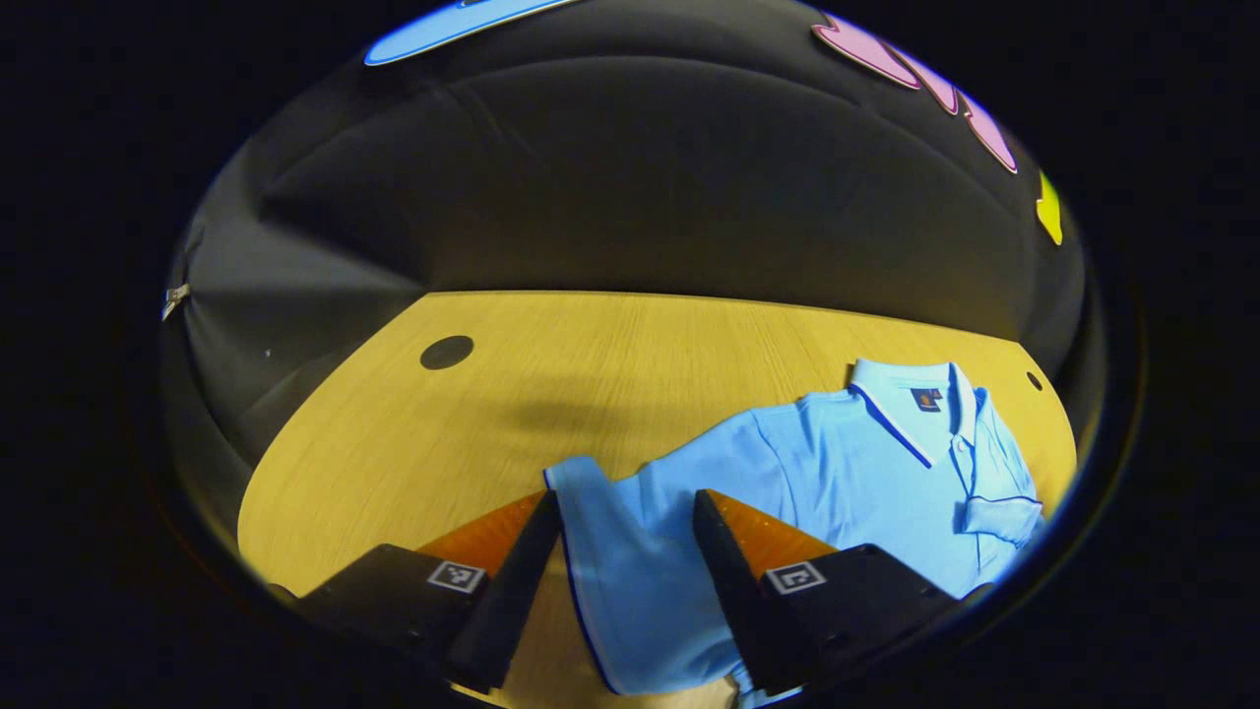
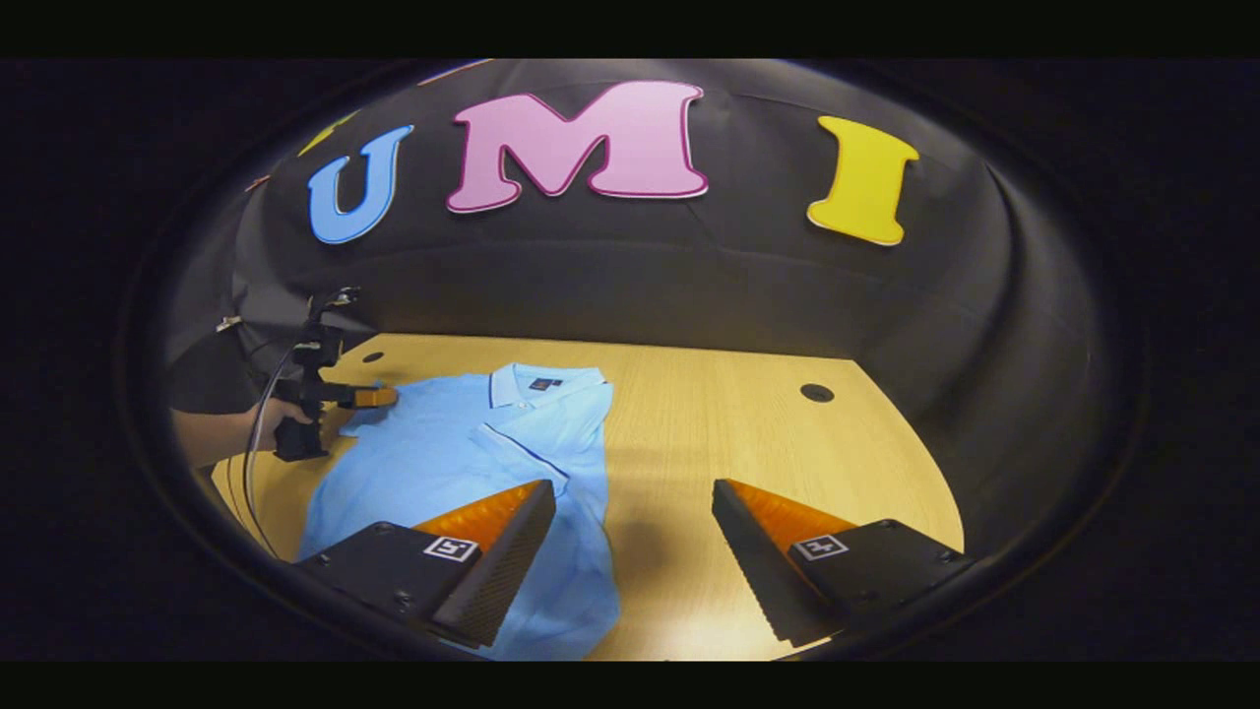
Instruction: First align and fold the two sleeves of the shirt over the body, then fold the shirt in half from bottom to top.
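Observation:
A light blue polo shirt [image 1: 866, 473] lies flat on the wooden table [image 1: 591, 364], collar toward the booth wall. In the left gripper view its left sleeve [image 1: 615, 561] stretches out between the fingers of my left gripper [image 1: 626, 502], which is open, one finger on each side of the cloth without pressing it. The other sleeve [image 1: 999, 512] lies folded over the body. In the right gripper view the shirt [image 2: 443, 463] is to the left, and my right gripper [image 2: 635, 487] hangs open over bare table by the shirt's edge. The left gripper [image 2: 374, 397] sits at the shirt's far shoulder.
A hand [image 2: 231, 433] with trailing cables holds the left gripper at the table's far left. Round dark cable holes [image 1: 446, 352] [image 2: 816, 393] mark the tabletop. The black cloth wall rises close behind the table's back edge.

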Motion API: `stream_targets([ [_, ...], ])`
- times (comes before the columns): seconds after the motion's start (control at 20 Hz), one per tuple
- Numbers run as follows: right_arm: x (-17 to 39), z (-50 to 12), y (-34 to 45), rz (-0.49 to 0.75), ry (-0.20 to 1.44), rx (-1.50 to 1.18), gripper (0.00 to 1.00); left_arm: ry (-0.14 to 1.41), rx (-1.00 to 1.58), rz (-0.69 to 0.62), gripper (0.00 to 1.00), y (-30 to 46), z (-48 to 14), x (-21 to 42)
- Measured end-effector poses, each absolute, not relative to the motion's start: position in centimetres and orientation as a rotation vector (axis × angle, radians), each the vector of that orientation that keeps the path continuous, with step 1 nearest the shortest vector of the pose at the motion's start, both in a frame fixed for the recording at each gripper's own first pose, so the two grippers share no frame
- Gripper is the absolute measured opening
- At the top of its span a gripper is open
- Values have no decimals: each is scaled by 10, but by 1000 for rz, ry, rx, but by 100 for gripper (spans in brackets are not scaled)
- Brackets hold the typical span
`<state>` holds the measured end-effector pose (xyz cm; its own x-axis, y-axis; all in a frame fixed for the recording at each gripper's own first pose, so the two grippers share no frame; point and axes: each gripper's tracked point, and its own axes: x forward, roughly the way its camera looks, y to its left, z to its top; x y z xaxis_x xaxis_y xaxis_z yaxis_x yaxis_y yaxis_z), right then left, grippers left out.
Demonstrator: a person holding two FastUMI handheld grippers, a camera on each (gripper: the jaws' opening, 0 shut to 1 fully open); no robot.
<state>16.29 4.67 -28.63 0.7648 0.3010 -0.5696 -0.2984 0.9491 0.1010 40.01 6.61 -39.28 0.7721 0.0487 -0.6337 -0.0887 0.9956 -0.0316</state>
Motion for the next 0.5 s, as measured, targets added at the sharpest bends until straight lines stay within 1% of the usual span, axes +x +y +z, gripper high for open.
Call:
stream_targets([
  [0.05, 162, -289, 47, 325, 633, 21, 100, 687, -57, 62, 83, 60, -394, 400],
  [0.1, 160, -290, 47, 327, 640, 32, 100, 687, -49, 57, 63, 56, -393, 401],
  [0.2, 160, -292, 45, 333, 646, 41, 100, 683, -34, 71, 12, 50, -393, 403],
  [0.25, 161, -294, 44, 336, 645, 41, 100, 686, -20, 81, 11, 50, -392, 403],
  [0.3, 162, -292, 42, 339, 643, 44, 96, 691, -8, 87, 7, 48, -391, 402],
  [0.45, 165, -292, 33, 336, 639, 59, 96, 681, 29, 96, 6, 40, -376, 401],
  [0.5, 165, -292, 30, 332, 638, 67, 100, 664, 34, 88, 6, 35, -366, 402],
])
